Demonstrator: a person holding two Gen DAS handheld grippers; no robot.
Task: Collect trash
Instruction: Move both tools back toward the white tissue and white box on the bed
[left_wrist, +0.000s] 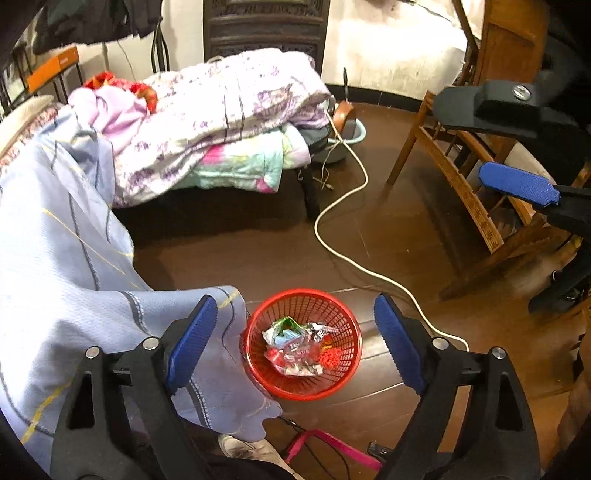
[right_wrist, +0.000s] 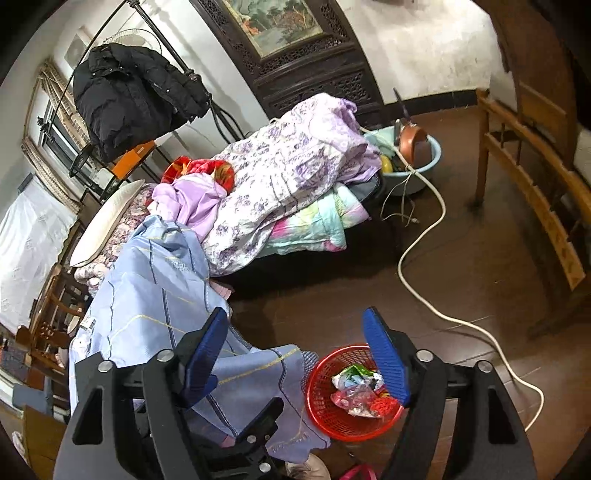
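Observation:
A red mesh basket (left_wrist: 347, 373) stands on the dark wood floor, holding several crumpled wrappers (left_wrist: 301, 343). My left gripper (left_wrist: 295, 343) is open and empty, held above the basket with a finger on each side of it. My right gripper (right_wrist: 299, 358) is open and empty too, higher up; the basket (right_wrist: 325, 406) and its wrappers (right_wrist: 354, 391) show under its right finger (right_wrist: 384, 358). The right gripper also shows at the right edge of the left wrist view (left_wrist: 498, 144), jaws apart.
A light blue cloth (left_wrist: 55, 266) hangs off the bed at left, touching the basket. Piled quilts (left_wrist: 221, 110) lie on the bed. A white cable (left_wrist: 351, 254) snakes over the floor. A wooden chair (left_wrist: 472, 199) stands right. A pink strap (left_wrist: 332, 443) lies near.

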